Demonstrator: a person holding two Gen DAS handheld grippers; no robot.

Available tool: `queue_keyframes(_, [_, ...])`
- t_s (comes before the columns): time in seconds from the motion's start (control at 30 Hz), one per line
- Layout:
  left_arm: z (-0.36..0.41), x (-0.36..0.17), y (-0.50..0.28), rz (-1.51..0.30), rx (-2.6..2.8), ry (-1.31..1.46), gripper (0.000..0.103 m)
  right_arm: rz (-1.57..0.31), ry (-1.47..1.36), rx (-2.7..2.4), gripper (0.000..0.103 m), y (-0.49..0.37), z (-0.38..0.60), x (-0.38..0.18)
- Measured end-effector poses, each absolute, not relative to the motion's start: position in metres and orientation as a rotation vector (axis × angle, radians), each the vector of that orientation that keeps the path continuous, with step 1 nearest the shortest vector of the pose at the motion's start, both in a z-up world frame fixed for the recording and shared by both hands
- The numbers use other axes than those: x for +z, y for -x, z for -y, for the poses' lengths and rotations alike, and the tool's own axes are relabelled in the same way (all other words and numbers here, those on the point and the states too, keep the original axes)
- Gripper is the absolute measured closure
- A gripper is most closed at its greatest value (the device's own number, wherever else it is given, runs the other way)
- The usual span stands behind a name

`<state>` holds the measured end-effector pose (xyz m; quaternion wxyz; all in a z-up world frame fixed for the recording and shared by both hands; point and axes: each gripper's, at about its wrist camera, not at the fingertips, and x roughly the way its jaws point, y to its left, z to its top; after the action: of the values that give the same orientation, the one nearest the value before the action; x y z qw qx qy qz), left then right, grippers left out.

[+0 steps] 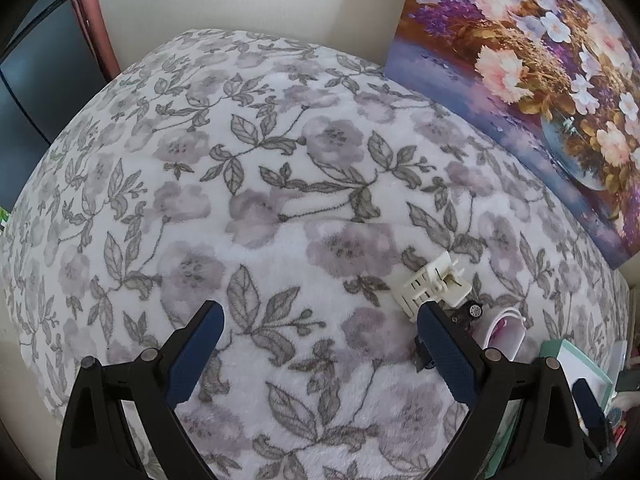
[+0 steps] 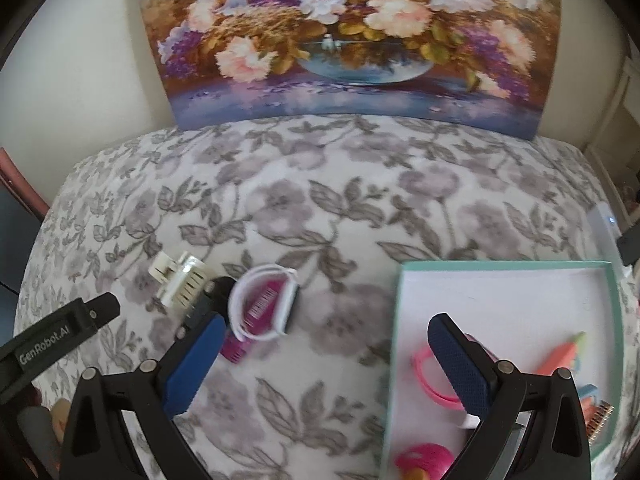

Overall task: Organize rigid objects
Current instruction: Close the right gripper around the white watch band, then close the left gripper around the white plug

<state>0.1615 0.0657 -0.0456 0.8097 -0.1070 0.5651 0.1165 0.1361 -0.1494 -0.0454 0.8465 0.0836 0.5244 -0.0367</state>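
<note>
A cream hair claw clip [image 1: 430,285] lies on the floral blanket just beyond my left gripper's right fingertip; it also shows in the right wrist view [image 2: 180,280]. Beside it lie a small black toy car [image 1: 466,314] and a white-and-magenta packet [image 2: 264,304]. My left gripper [image 1: 320,316] is open and empty. My right gripper [image 2: 324,330] is open and empty, between the packet and a teal-rimmed box [image 2: 500,266]. The box holds a pink ring [image 2: 430,380], an orange carrot-shaped piece [image 2: 560,356] and a pink round object [image 2: 424,458].
A flower painting [image 2: 340,40] leans against the wall at the back of the blanket [image 1: 240,200]. The left gripper's black body [image 2: 52,344] reaches in at the left of the right wrist view. Dark furniture [image 1: 36,80] stands at far left.
</note>
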Motion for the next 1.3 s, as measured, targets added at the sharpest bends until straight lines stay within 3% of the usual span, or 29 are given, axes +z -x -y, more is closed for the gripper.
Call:
queue_keyframes(0.33, [-0.063,-0.054,-0.173,-1.189,0.254,0.26,0.006,-1.136,-0.164,-0.035,0.011,-0.154,0.128,-0.073])
queue_keyframes(0.5, [-0.067,-0.062,-0.177,-1.196,0.273,0.271,0.006,-1.158,-0.155,-0.039,0.02,-0.16,0.125,-0.086])
queue_keyframes(0.73, [-0.069,-0.07,-0.179,-1.208,0.269,0.283,0.006,-1.162,-0.149,-0.031,0.024,-0.165,0.122,-0.098])
queue_keyframes(0.8, [-0.072,-0.071,-0.179,-1.205,0.271,0.297,0.006,-1.16,-0.152,-0.027,0.034,-0.165,0.121,-0.1])
queue_keyframes(1.0, [-0.075,-0.074,-0.179,-1.206,0.264,0.314,0.006,-1.145,-0.155,0.004,0.049,-0.162,0.117,-0.097])
queue_keyframes(1.3, [-0.066,-0.071,-0.182,-1.181,0.201,0.34,0.006,-1.145,-0.196,0.014,0.049,-0.16,0.125,-0.092])
